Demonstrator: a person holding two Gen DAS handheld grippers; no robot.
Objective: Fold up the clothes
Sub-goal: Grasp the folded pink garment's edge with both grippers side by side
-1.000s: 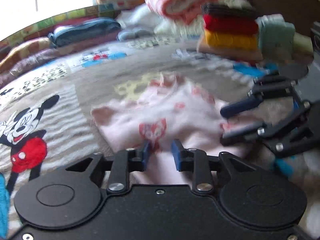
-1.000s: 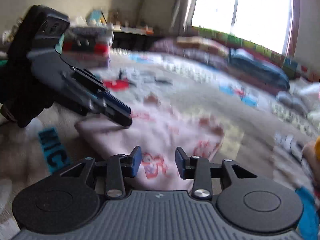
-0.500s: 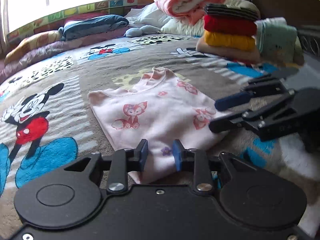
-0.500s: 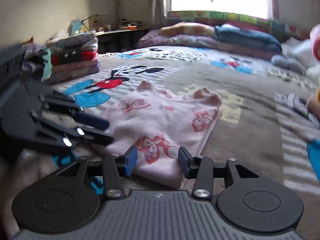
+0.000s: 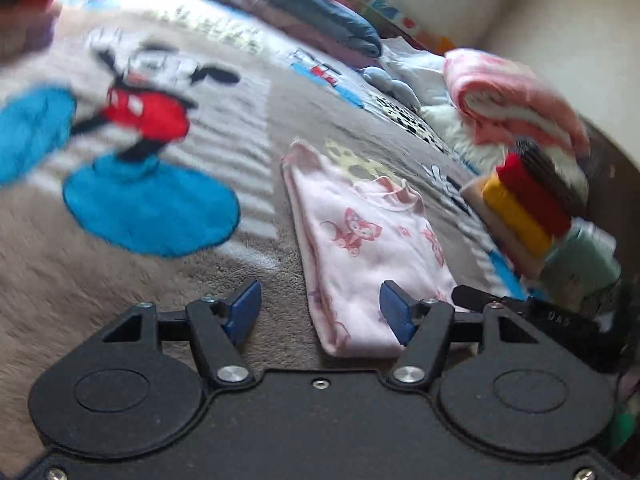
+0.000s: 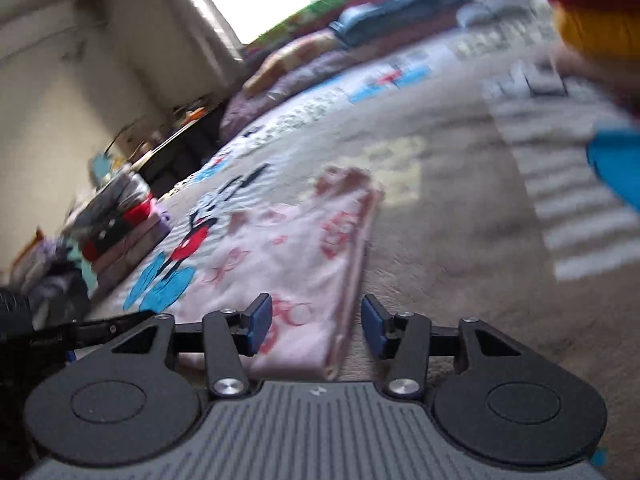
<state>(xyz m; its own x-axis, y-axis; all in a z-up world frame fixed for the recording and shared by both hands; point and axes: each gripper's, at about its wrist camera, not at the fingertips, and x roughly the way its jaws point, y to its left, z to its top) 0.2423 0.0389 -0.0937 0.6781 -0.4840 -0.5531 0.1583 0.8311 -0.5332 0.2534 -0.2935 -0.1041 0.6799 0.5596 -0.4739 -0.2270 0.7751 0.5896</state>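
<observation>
A pale pink child's top (image 5: 360,240) with red fox prints lies folded flat on the Mickey Mouse blanket (image 5: 152,248). My left gripper (image 5: 320,312) is open and empty, its jaws straddling the top's near left corner. The top also shows in the right wrist view (image 6: 288,256). My right gripper (image 6: 316,324) is open and empty, its jaws straddling the top's near right edge. A finger of the right gripper (image 5: 480,298) shows at the right of the left wrist view, by the top's near right side.
A stack of folded clothes (image 5: 528,208) in yellow, red and dark colours stands right of the top, with a rolled pink blanket (image 5: 508,96) behind it. Another folded stack (image 6: 124,228) stands at the bed's left side. Pillows and a blue bundle (image 5: 324,24) line the far edge.
Both grippers have opened wider, tilted and come down close to the top's near edge, one at each corner. The views are blurred from the motion.
</observation>
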